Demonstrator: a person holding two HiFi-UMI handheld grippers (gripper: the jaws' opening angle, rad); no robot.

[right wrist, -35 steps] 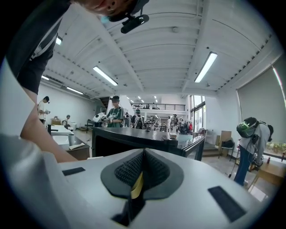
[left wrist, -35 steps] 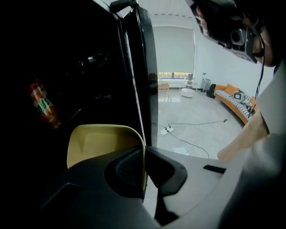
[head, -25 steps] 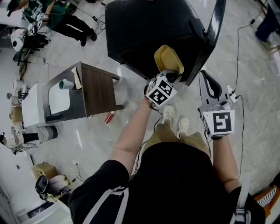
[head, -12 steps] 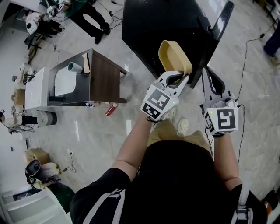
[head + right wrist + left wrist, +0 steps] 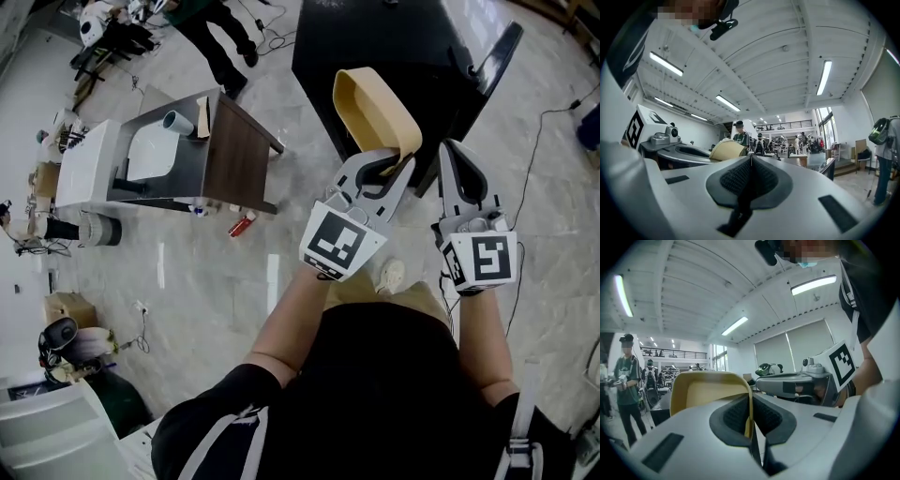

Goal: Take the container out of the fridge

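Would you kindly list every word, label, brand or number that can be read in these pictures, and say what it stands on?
No text can be read anywhere.
Left gripper: only a black-and-white square code pattern, no letters.
Right gripper: the same kind of pattern, no letters.
Container: plain tan, no label showing.
Red item on the floor: any print is too small to read.

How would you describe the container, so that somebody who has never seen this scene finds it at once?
Find the big black fridge at the top of the head view. Just in front of it, the left gripper clamps one wall of the container. It is an open tan tub with rounded corners, the only yellowish thing among black and grey neighbours.
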